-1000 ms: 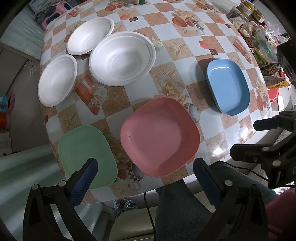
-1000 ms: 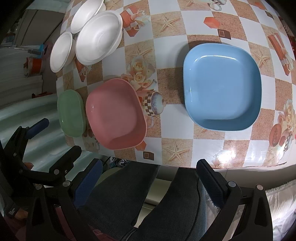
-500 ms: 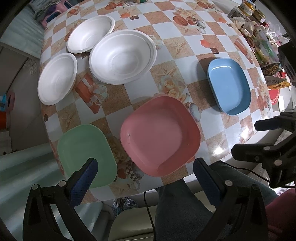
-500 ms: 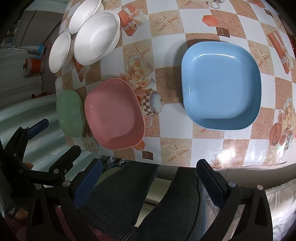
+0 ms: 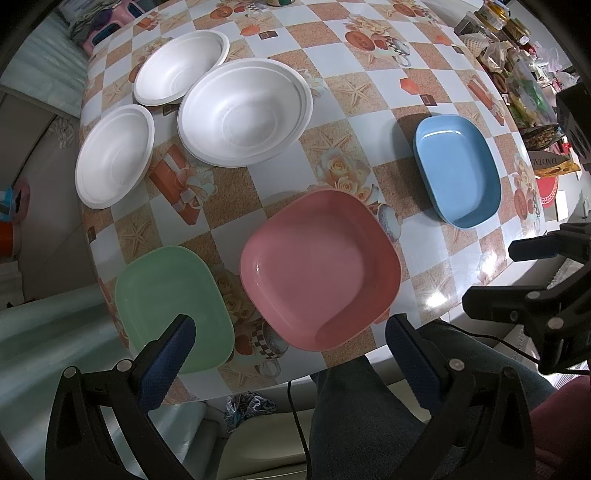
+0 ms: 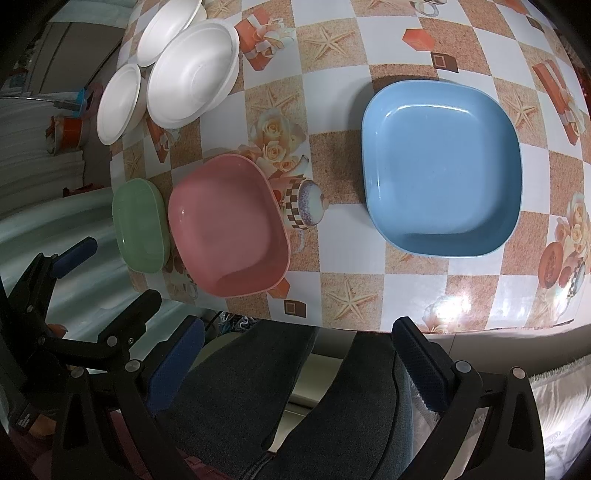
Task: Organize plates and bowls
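Note:
A pink square plate (image 5: 319, 267) (image 6: 227, 225) lies near the table's front edge, with a green plate (image 5: 171, 306) (image 6: 142, 225) to its left and a blue plate (image 5: 458, 170) (image 6: 441, 166) to its right. Behind them sit a large white bowl (image 5: 243, 110) (image 6: 194, 72) and two smaller white bowls (image 5: 114, 155) (image 5: 181, 66). My left gripper (image 5: 288, 343) hangs open just before the table edge, in front of the pink plate, holding nothing. My right gripper (image 6: 299, 354) is open and empty too, in front of the edge, over the person's lap.
The table (image 5: 369, 85) wears a checked cloth with starfish and roses. Jars and snack packets (image 5: 517, 74) crowd its far right. The person's dark trousers (image 6: 258, 387) fill the space below the edge. A small stool (image 5: 107, 22) stands beyond the far left corner.
Both views have shifted only slightly; the plates and bowls lie where they were. Both grippers stay open and empty.

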### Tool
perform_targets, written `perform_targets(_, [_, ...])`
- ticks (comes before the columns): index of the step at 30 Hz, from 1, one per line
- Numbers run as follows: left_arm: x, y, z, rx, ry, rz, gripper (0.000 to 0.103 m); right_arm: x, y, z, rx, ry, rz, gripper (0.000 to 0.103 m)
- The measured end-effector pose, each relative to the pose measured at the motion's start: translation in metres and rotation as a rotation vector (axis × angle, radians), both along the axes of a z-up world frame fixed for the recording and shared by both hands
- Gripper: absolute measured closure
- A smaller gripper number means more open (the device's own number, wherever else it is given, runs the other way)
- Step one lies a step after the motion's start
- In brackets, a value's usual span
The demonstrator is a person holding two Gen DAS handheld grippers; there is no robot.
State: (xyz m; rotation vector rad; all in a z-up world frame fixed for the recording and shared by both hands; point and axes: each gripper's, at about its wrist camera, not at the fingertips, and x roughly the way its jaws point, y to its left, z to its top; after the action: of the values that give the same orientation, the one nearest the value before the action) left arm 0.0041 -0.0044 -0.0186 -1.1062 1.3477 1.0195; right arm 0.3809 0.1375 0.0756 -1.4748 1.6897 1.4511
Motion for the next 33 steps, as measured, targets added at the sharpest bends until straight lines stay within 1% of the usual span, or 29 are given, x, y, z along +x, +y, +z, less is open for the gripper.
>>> perform_targets(19, [-0.003, -0.003, -0.001, 0.000, 0.004, 0.007, 0.000, 0.000, 0.000, 0.000, -0.004, -0.003, 0.001, 0.001])
perform_targets(24, [-0.005, -0.004, -0.001, -0.024, 0.008, 0.016, 0.000, 0.000, -0.002, -0.002, -0.004, 0.011, 0.000, 0.001])
perform_targets(33, [-0.010, -0.004, -0.004, -0.026, -0.002, 0.032, 0.000, -0.005, -0.006, -0.004, -0.011, 0.017, 0.001, 0.001])
